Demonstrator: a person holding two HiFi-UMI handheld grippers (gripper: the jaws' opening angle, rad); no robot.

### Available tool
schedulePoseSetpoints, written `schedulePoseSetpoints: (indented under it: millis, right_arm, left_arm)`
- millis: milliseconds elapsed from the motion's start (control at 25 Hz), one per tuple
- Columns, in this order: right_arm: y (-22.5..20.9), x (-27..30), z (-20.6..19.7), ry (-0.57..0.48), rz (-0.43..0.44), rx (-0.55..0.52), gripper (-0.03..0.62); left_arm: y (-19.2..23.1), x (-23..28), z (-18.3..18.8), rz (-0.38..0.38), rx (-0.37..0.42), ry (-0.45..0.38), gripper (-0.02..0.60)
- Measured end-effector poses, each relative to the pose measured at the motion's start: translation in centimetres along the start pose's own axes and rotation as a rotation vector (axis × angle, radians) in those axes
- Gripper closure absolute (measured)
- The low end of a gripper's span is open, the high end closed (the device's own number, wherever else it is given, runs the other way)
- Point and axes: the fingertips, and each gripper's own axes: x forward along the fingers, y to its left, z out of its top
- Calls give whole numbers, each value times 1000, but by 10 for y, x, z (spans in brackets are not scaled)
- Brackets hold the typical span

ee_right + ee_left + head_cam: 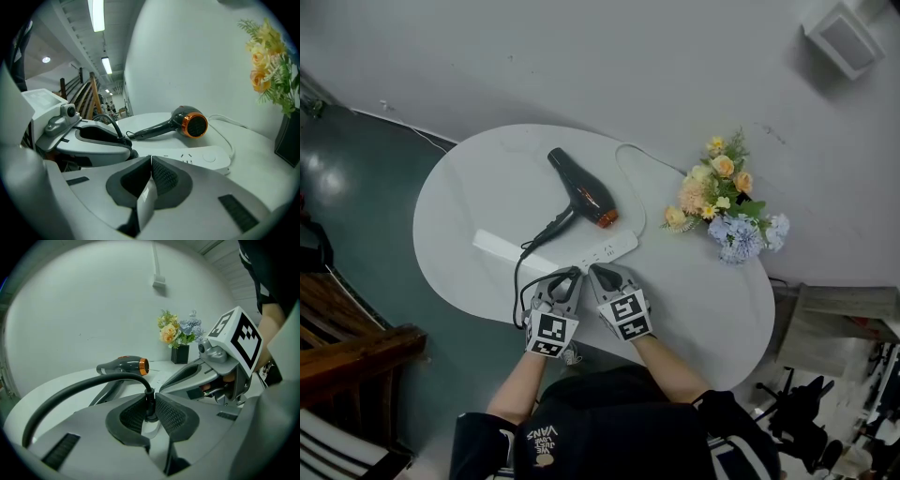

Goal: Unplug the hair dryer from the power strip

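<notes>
A dark grey hair dryer (pixel 581 192) with an orange ring lies on the white oval table (pixel 459 202). Its black cord (pixel 521 281) loops to a black plug (pixel 150 401) standing in the near end of the white power strip (pixel 611 250). My left gripper (pixel 573 275) is shut on that plug, a ribbed pad on each side of its neck. My right gripper (pixel 598 272) is shut with nothing between its pads, its tips right beside the left one at the strip's near end. In the right gripper view the strip (pixel 199 158) and dryer (pixel 190 123) lie just ahead.
A vase of flowers (pixel 727 202) stands at the table's right side, near the wall. The strip's white cable (pixel 642 159) curves toward it. A flat white bar (pixel 502 247) lies left of the strip. Wooden furniture (pixel 347 347) stands to the left of the table.
</notes>
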Motion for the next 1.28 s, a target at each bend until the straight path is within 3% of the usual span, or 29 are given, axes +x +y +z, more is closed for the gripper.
schedulePoseSetpoints:
  millis: [120, 440, 880, 1280]
  right_arm:
    - [1, 0, 0, -1, -14, -37, 549]
    - [1, 0, 0, 13, -11, -12, 551]
    - [-2, 0, -2, 21, -14, 40, 551]
    - [1, 0, -2, 50, -27, -13, 551]
  left_arm:
    - [-1, 0, 1, -14, -1, 7, 511]
    - [-3, -2, 1, -24, 21, 40, 515]
    - [-1, -18, 18, -11, 17, -11, 517]
    - [0, -39, 25, 14, 1, -51, 517]
